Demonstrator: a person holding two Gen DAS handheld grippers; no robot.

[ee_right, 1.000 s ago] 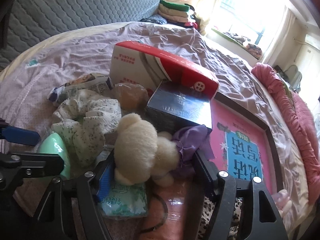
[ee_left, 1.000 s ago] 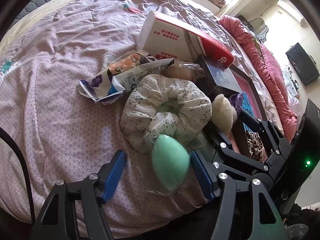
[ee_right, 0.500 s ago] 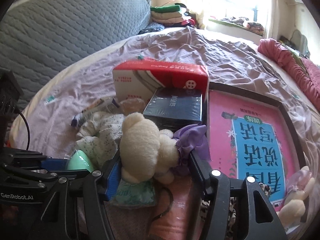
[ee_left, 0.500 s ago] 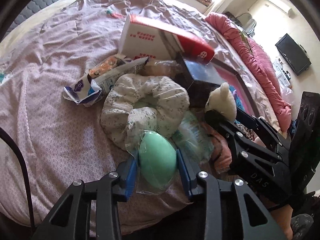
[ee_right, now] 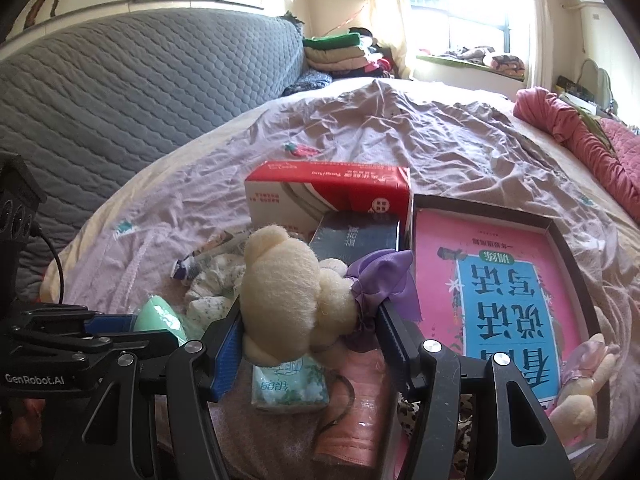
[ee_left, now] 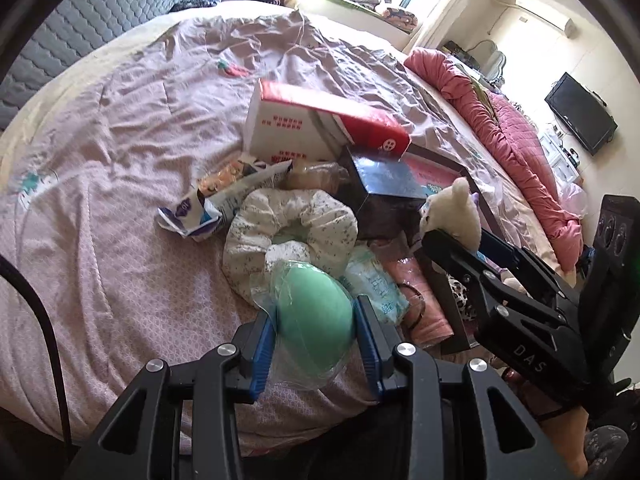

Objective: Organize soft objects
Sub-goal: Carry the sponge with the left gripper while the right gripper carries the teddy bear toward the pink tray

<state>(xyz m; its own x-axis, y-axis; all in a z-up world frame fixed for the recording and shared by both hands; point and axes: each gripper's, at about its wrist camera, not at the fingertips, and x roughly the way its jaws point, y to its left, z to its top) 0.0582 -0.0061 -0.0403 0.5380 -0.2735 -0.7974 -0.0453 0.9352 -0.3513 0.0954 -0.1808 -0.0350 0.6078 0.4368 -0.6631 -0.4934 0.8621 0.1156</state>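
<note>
My left gripper is shut on a green egg-shaped sponge in clear plastic wrap, held just above the bed. My right gripper is shut on a cream plush bear with a purple bow, lifted above the pile. The bear also shows in the left wrist view, and the sponge in the right wrist view. A floral scrunchie, a tissue pack and a pink cloth lie on the bed below.
A red-and-white box, a dark box and a dark tray holding a pink book lie on the lilac bedspread. A crumpled wrapper lies left of the scrunchie. A small plush sits in the tray's corner.
My left gripper has shut on the green sponge and lifted it. My right gripper has risen with the plush bear held in it.
</note>
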